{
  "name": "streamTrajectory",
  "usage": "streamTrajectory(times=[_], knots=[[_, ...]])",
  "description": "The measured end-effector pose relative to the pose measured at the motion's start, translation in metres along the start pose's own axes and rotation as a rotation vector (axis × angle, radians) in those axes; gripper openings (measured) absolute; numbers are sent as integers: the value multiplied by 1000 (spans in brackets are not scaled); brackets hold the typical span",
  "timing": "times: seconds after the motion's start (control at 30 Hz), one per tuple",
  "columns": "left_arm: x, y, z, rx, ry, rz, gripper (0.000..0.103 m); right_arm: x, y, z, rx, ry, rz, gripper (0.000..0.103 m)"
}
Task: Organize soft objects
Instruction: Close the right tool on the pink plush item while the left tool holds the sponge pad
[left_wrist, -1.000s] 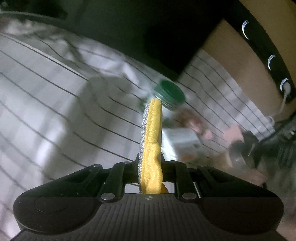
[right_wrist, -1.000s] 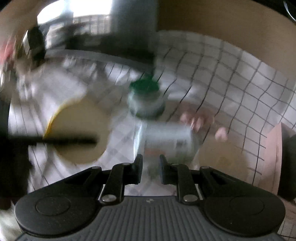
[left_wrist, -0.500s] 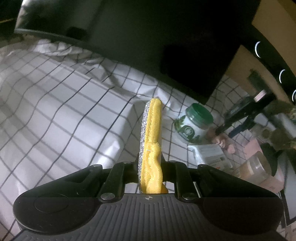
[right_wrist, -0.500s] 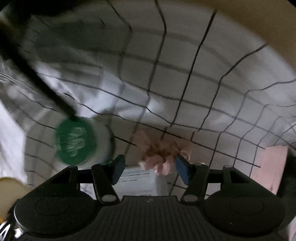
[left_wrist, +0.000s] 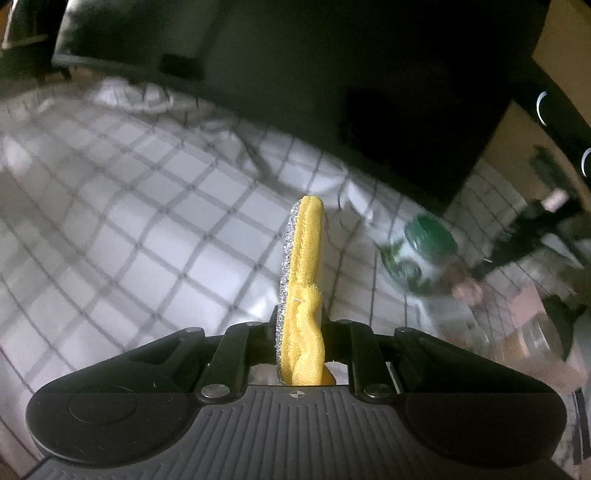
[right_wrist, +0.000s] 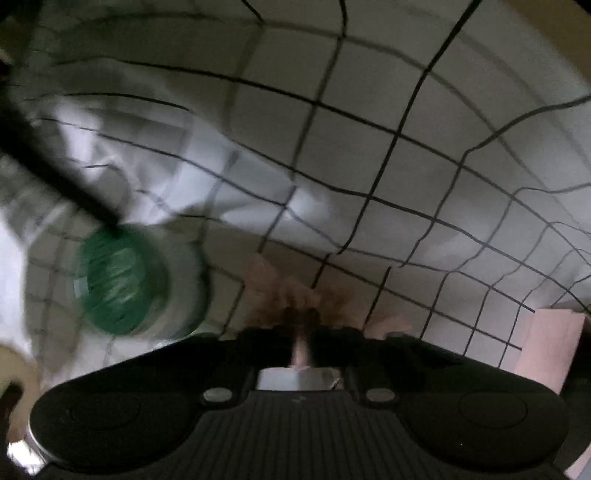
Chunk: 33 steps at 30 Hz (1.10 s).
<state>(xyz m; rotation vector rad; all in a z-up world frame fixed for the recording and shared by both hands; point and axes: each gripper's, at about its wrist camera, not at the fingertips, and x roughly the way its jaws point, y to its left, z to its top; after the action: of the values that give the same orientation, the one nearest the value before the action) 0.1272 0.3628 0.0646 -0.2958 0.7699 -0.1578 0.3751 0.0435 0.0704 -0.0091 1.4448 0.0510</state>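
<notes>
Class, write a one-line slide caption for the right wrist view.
Right gripper shut on pink plush toy beside green-lidded jar on checked cloth.

The yellow sponge (left_wrist: 304, 280) with a silver side stands on edge; the pink soft toy (right_wrist: 291, 295) lies on checked cloth.

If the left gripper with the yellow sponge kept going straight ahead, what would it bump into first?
Probably the white cloth with black grid lines. The left gripper points down at it, and the yellow sponge with a silver scrubby side sticks out in front, so the sponge would touch first. Depth is hard to judge.
</notes>
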Motion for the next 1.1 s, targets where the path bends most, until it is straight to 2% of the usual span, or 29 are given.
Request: streamTrajectory(times=[0.13,0.3,0.47,0.53,0.6,0.73,0.83,0.97,1.0,1.03,1.07,1.1], knots=[[-10,-15,39,35,-76,4,18,-68,1,-27,-27,-144,55,3],[-21,-61,78,100,-135,-86,18,-160,-17,-55,-19,-340,95,2],[-22,-121,93,177,-135,-202,18,-246,-51,-99,18,-545,71,2],[-18,-144,95,183,-117,-266,18,-267,-66,-119,39,-611,57,2],[-12,-162,92,184,-105,-295,18,-272,-80,-135,59,-636,36,2],[0,-180,83,187,-63,-319,18,-256,-99,-153,100,-619,18,2],[5,-173,66,189,-20,-326,18,-228,-97,-155,128,-539,47,2],[4,-149,47,161,19,-309,18,-179,-73,-130,121,-391,102,4],[4,-141,43,157,28,-299,18,-169,-63,-123,118,-356,121,9],[4,-131,38,153,38,-290,18,-153,-55,-109,111,-300,156,23],[4,-121,35,148,45,-282,18,-137,-47,-99,117,-264,170,30],[3,-111,31,142,51,-272,18,-124,-41,-90,127,-234,162,43]])
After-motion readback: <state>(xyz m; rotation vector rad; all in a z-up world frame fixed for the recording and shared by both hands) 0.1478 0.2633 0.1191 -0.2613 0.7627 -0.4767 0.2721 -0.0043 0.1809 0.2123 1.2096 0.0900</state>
